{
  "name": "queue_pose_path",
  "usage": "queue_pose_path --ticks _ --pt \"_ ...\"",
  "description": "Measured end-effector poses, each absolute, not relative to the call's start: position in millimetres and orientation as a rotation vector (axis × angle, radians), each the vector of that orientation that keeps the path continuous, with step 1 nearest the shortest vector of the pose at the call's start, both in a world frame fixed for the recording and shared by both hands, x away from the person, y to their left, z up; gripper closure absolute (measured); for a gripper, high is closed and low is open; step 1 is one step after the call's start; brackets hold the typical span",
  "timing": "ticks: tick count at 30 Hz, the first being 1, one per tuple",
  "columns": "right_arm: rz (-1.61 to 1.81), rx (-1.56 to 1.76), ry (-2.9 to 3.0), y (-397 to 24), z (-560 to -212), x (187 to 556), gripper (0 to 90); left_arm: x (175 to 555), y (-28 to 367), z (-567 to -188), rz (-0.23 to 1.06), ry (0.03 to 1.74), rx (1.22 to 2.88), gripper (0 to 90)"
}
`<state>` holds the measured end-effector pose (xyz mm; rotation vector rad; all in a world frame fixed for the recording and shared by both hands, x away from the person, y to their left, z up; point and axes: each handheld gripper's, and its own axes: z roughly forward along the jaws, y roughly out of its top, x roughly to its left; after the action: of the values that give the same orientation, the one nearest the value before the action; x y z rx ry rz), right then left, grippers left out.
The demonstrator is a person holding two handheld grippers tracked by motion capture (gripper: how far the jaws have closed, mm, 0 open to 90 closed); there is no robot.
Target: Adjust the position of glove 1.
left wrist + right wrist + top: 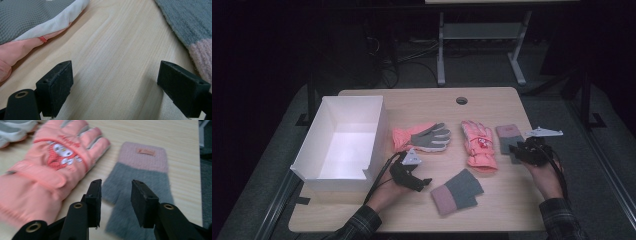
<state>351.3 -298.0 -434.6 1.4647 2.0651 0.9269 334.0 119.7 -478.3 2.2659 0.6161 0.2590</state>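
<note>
Grey mitten [136,192], right tool [115,200] perhaps just above

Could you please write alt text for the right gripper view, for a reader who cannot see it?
The right gripper points its two black jaws, a gap between them and nothing clamped, over a grey knit mitten with a pink cuff on the wooden table. Left of it lies a pink ski glove bearing a cartoon patch.

No legible words or numbers anywhere, a cartoon character face printed on the back of the salmon-pink padded ski glove [50,167], a small pink sewn tag with unreadable marks on the pink cuff of the grey knitted fingerless glove [145,151]
</note>
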Motion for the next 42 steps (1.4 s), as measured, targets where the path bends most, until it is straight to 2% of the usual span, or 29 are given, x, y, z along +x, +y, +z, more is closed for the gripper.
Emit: queue_pose_path --ticks 11,16,19,21,25,31,42 --pt "0.878 1.560 2.022 -314 -452 390 61.6 334 120 -478 0.259 0.620 2.264 12.7" --pt "0.830 1.583 2.048 -313 -462 396 63.2 334 119 -478 0.260 0.622 2.263 12.8" --pt "0.819 1.593 2.060 -313 -466 397 71.1 334 119 -478 0.262 0.626 2.263 12.9" --pt "0.827 1.594 2.066 -313 -466 397 84.6 334 119 -478 0.262 0.626 2.263 12.9" --pt "0.836 1.588 2.076 -315 -465 396 86.0 334 119 -478 0.263 0.628 2.263 13.0" --pt "0.907 1.584 2.044 -328 -448 381 86.5 334 119 -478 0.264 0.629 2.261 12.9" --pt "0.969 1.521 2.123 -335 -435 309 86.2 334 119 -479 0.266 0.631 2.260 13.0"
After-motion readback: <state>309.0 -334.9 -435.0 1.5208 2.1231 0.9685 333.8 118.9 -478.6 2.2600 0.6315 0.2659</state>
